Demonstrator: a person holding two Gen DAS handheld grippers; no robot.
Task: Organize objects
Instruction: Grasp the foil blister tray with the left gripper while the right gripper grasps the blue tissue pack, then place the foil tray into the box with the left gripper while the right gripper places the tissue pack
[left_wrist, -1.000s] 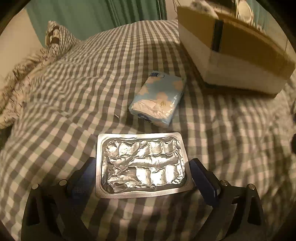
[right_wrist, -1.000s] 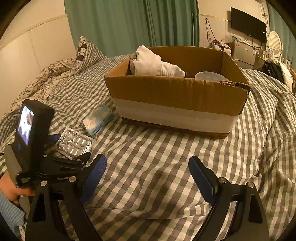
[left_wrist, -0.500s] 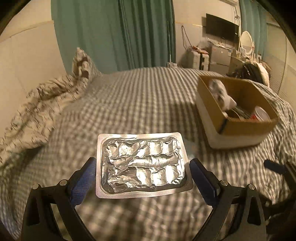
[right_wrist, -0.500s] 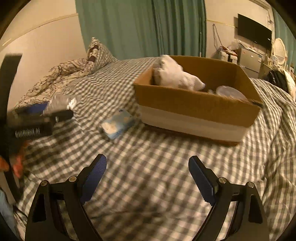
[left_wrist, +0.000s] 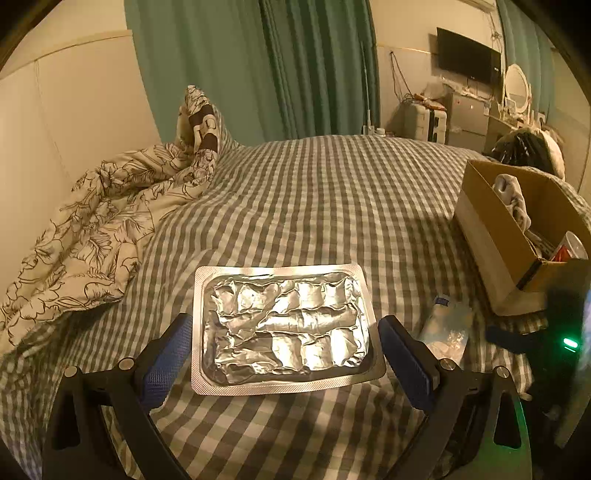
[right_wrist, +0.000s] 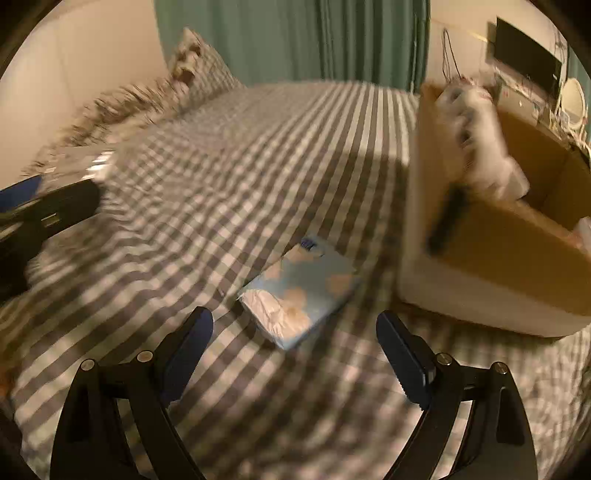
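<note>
My left gripper (left_wrist: 286, 341) is shut on a silver foil blister pack (left_wrist: 286, 325) and holds it flat above the checked bed. A blue tissue pack (right_wrist: 301, 290) lies on the bed just ahead of my open, empty right gripper (right_wrist: 295, 339); it also shows in the left wrist view (left_wrist: 448, 328). A cardboard box (right_wrist: 495, 258) with white cloth (right_wrist: 480, 133) inside stands to the right of the tissue pack, and at the right edge of the left wrist view (left_wrist: 502, 236). The right wrist view is blurred.
A crumpled floral duvet (left_wrist: 92, 229) and a pillow (left_wrist: 201, 125) lie at the bed's left. Green curtains (left_wrist: 258, 66) hang behind. A TV (left_wrist: 469, 61) and cluttered furniture stand at the far right. The left gripper with the pack shows at the left of the right wrist view (right_wrist: 48, 206).
My left gripper has lifted the blister pack off the bed and swung left. My right gripper has moved toward the tissue pack, which now lies close between its fingers' line.
</note>
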